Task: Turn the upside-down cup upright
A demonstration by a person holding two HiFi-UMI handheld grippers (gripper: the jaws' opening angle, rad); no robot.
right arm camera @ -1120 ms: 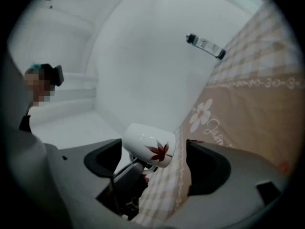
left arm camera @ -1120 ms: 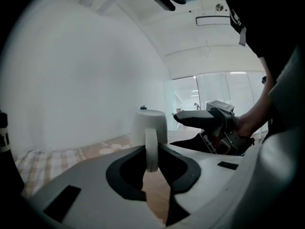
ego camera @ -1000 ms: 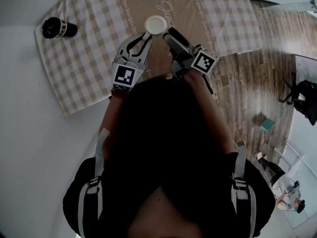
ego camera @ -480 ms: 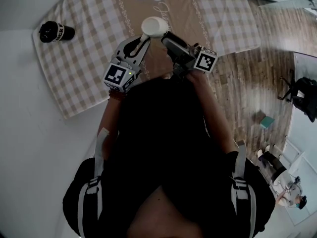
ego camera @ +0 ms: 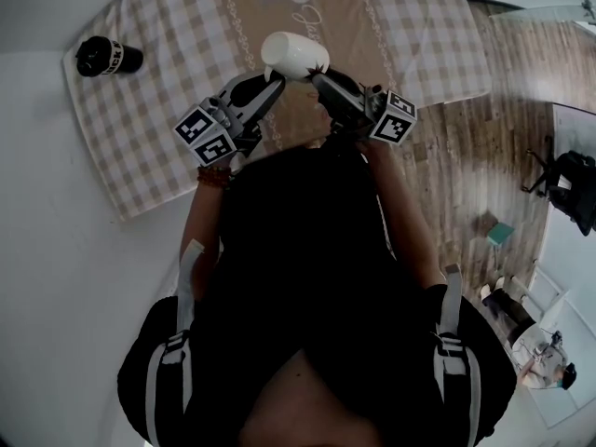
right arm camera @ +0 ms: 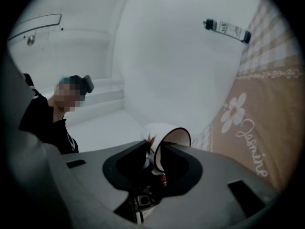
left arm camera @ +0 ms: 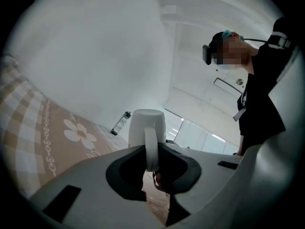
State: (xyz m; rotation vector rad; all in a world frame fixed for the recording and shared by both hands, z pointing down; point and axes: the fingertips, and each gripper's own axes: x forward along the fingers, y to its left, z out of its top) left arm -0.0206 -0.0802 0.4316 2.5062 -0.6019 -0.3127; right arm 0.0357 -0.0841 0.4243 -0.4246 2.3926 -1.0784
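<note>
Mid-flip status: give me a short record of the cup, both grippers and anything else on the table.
cup: white, on its side, held above the tablecloth, not yet upright
left gripper: shut on the cup's handle
right gripper: jaws have just closed on the cup's rim
tablecloth: checked, flower print
bottle: black, lying near the cloth's corner, untouched

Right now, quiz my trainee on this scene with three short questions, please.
1. True or false: the white cup is tipped on its side.
2. Which part of the cup does the left gripper hold?
3. The right gripper is: A open, clear of the cup; B shut on the cup; C out of view.
Key: 1 true. 2 the handle. 3 B, on the rim; its jaws have just been closing onto it.
</note>
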